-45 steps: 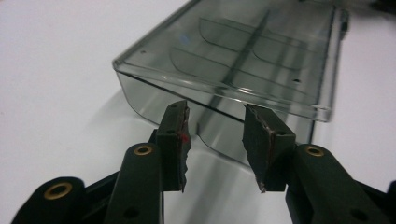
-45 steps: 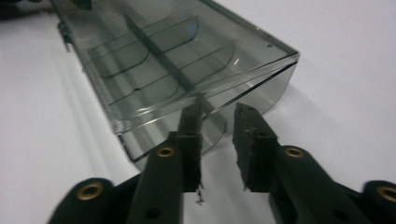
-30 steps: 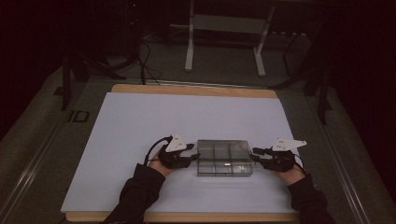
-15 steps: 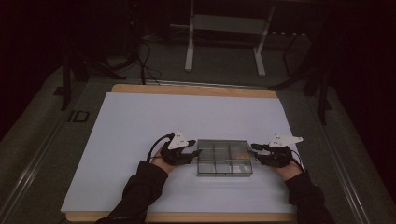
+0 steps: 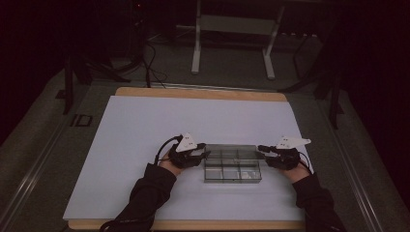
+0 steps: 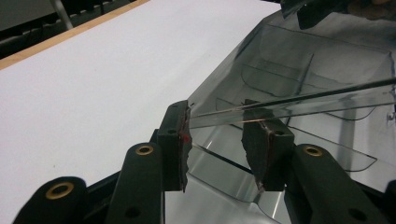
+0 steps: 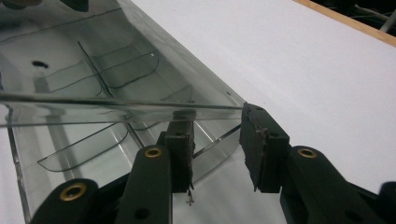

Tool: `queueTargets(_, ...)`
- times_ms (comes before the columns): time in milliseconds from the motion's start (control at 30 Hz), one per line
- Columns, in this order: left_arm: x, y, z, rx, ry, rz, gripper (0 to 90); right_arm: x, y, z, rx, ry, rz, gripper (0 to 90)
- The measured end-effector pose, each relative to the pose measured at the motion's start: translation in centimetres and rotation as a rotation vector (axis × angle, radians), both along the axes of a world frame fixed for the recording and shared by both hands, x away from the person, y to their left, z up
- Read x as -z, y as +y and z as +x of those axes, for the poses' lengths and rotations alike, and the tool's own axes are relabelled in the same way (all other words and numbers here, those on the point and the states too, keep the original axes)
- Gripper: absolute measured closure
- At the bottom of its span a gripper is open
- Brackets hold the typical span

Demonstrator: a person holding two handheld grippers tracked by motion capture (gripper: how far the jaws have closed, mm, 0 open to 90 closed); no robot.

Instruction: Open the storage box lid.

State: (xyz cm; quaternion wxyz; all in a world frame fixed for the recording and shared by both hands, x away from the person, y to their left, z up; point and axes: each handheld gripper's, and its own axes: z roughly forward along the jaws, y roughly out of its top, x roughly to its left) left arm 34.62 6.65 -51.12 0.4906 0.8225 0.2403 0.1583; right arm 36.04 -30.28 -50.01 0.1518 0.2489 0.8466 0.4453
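We have a clear plastic organiser box (image 5: 232, 165) sitting on the white worktop (image 5: 145, 125), near the front edge and a little right of centre, with its thin dividers marking off several compartments inside. Our left gripper (image 5: 198, 155) is in at the box's left end, and our right gripper (image 5: 265, 151) is at its right end, one on each side, both hands low over the surface.

Looking along the left gripper (image 6: 223, 140), we see its jaws spread, one dark pad outside the box wall and the other inside it, with the transparent lid (image 6: 299, 100) edge running across just above the pads. The lid is tilted up, hinged along the far side, and through it we see the curved dividers (image 6: 275, 79). Whether the pads actually press the plastic, we cannot tell; there is a visible gap between them.

Over on the right gripper (image 7: 215, 137) it is much the same: jaws apart, straddling the corner of the box (image 7: 93, 93), one pad behind the clear wall and one outside over the white worktop (image 7: 303, 56). The lid's edge (image 7: 121, 109) crosses right in front of the pads. A wooden border (image 5: 203, 93) of the worktop shows at the far side.
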Motion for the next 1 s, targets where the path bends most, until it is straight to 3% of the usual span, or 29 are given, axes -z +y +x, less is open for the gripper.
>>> queueTargets(1000,-0.32,-0.24,0.75,-0.072,-0.037,-0.041,74.0,-0.74,0.28,0.94,0.039,-0.015,0.031,75.6)
